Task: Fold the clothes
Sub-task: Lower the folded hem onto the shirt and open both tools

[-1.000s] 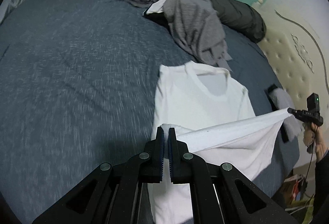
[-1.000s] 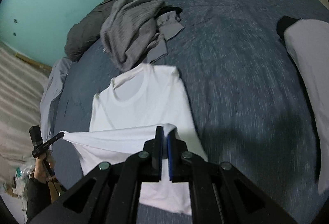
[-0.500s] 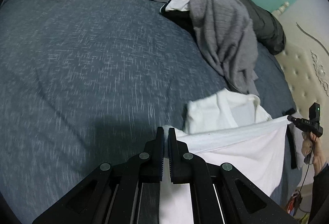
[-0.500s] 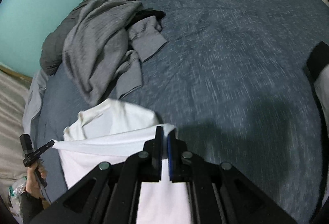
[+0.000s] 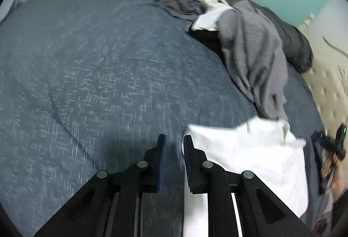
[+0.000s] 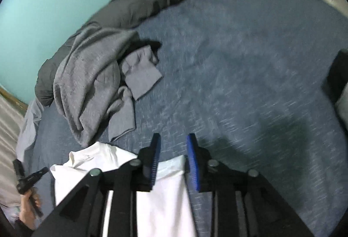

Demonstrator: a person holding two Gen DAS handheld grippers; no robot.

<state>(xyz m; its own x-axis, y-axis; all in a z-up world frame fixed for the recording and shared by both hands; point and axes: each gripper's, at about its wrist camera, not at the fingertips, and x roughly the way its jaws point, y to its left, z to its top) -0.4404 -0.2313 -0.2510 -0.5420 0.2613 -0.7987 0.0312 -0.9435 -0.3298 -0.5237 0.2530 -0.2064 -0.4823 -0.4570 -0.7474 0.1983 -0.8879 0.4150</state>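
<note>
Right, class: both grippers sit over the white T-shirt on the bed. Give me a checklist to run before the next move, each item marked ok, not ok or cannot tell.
1. Left gripper open, nothing in it: ok.
2. Right gripper open, nothing in it: ok.
3. White T-shirt lying folded on the bed cover: ok.
4. Fold edges even: cannot tell, the pictures are blurred.
5. T-shirt apart from the grey garment: not ok, the collar meets it.
6. Bare cover to the side for stacking: ok.

L tool [image 5: 173,145] & R tool [image 6: 173,147]: jaws apart, empty.
</note>
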